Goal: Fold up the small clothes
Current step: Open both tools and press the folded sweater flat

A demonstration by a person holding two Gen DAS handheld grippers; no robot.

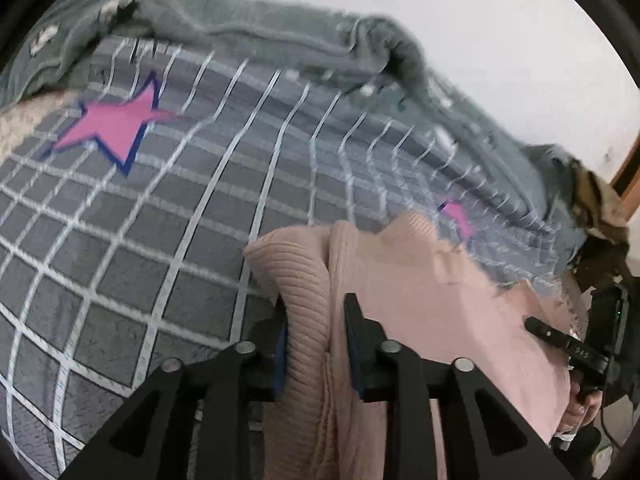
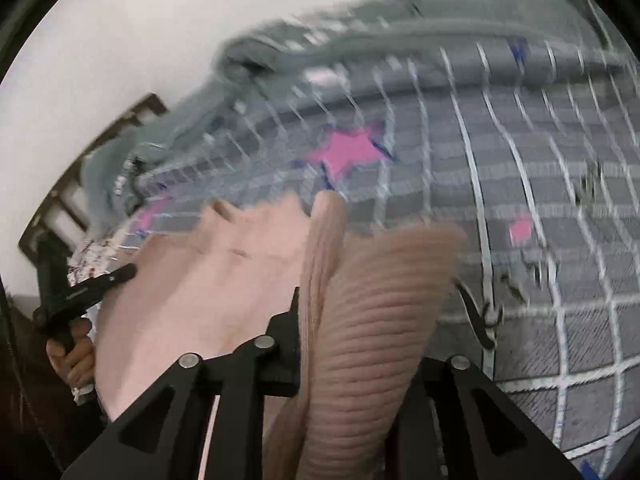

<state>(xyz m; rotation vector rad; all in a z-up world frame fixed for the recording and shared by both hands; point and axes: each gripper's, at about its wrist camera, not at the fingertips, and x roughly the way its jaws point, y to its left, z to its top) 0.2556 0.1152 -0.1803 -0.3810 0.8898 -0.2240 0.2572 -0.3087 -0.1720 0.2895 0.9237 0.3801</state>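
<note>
A small pink knit garment (image 1: pixel 404 280) with ribbed hem hangs stretched between both grippers above a grey checked bedcover (image 1: pixel 160 220). My left gripper (image 1: pixel 316 312) is shut on a bunched ribbed edge of the garment. My right gripper (image 2: pixel 360 304) is shut on the other ribbed edge (image 2: pixel 372 320); its right finger is hidden by the cloth. The right gripper also shows at the far right of the left wrist view (image 1: pixel 568 344), and the left gripper shows at the left of the right wrist view (image 2: pixel 88 288). The garment (image 2: pixel 208 272) spans between them.
The bedcover (image 2: pixel 520 160) has white grid lines and pink stars (image 1: pixel 116 124). A rumpled grey blanket (image 1: pixel 320 44) lies along the far side by a white wall. A wooden bed frame (image 2: pixel 100 160) shows at the left of the right wrist view.
</note>
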